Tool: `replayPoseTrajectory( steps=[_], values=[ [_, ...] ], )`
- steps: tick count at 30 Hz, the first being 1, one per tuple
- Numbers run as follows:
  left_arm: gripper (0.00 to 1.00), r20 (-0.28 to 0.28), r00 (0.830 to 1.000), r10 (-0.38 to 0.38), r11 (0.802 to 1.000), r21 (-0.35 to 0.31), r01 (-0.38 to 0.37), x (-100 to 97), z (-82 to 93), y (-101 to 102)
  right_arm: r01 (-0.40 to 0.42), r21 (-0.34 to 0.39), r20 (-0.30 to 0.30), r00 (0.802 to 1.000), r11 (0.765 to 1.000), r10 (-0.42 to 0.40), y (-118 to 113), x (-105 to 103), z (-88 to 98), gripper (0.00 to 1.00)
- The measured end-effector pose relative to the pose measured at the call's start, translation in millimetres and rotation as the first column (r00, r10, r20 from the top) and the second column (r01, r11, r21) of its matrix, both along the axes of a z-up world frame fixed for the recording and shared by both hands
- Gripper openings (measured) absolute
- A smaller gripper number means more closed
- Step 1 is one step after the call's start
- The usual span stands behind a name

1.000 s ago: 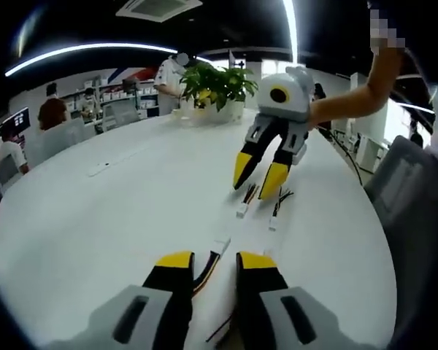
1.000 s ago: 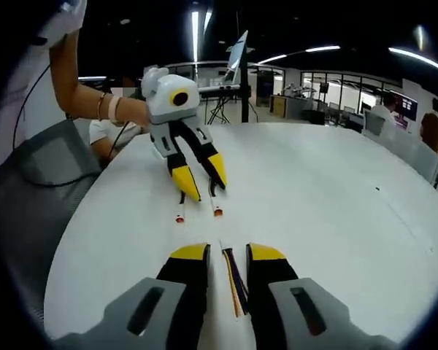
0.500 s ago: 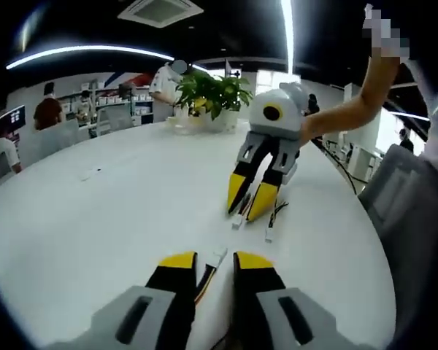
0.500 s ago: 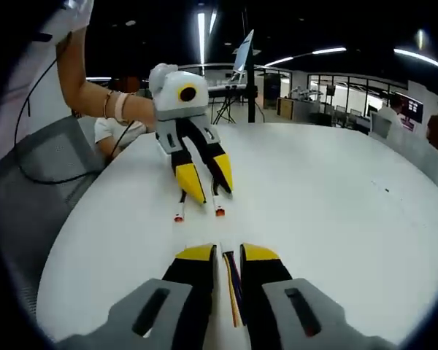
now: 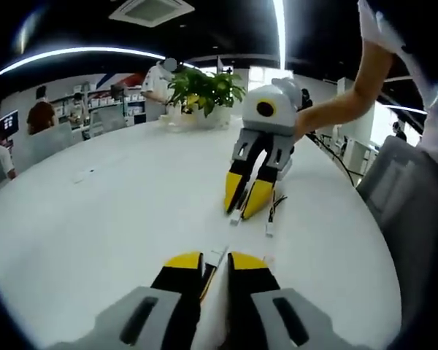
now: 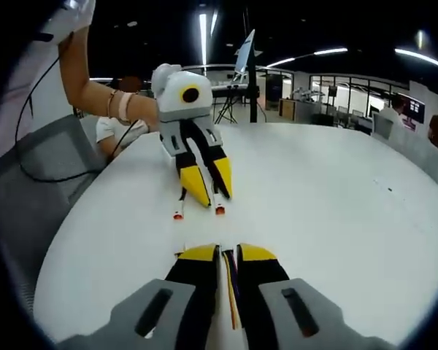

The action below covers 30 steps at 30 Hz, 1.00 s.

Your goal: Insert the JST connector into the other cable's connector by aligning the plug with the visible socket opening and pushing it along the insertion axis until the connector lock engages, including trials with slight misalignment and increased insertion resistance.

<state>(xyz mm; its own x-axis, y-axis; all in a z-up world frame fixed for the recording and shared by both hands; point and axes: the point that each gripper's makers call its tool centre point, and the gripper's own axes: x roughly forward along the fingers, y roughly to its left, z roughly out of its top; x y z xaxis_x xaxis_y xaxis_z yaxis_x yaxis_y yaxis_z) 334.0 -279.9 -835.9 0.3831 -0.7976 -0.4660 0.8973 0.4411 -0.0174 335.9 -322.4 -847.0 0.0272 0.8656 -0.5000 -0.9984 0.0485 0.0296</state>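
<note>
Both pairs of jaws have narrowed: left gripper [image 5: 214, 264] pinches its cable [image 5: 217, 257], right gripper [image 6: 227, 255] its wires [image 6: 230, 281]. Thin grips could slip and skew alignment.

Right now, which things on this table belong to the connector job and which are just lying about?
For the job:
left gripper
right gripper
left cable
right cable

Lying about:
potted plant
small item on the table
grey chair

No text, label, brand or number can be read in either view. The screens and wall panels far behind the table are too small and blurred to make out.
</note>
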Motion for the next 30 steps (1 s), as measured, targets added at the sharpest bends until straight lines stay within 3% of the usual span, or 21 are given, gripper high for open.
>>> replayPoseTrajectory(
  steps=[6,16,30],
  values=[
    [0.07,-0.016,1.0,-0.009,1.0,0.025,0.009,0.7,-7.1,0.6,-0.011,0.0,0.004,1.0,1.0,0.011,-0.9,-1.6,-1.1,0.05],
    [0.0,0.018,1.0,-0.021,0.999,0.027,0.02,7.0,-8.9,-1.2,-0.029,0.01,0.001,1.0,1.0,0.029,0.7,-5.1,-1.2,0.04],
    [0.0,0.019,0.999,-0.031,0.998,0.055,0.03,4.6,-9.9,-0.7,-0.014,0.002,0.0,1.0,1.0,0.014,0.5,-4.0,-1.0,0.04]
  ],
)
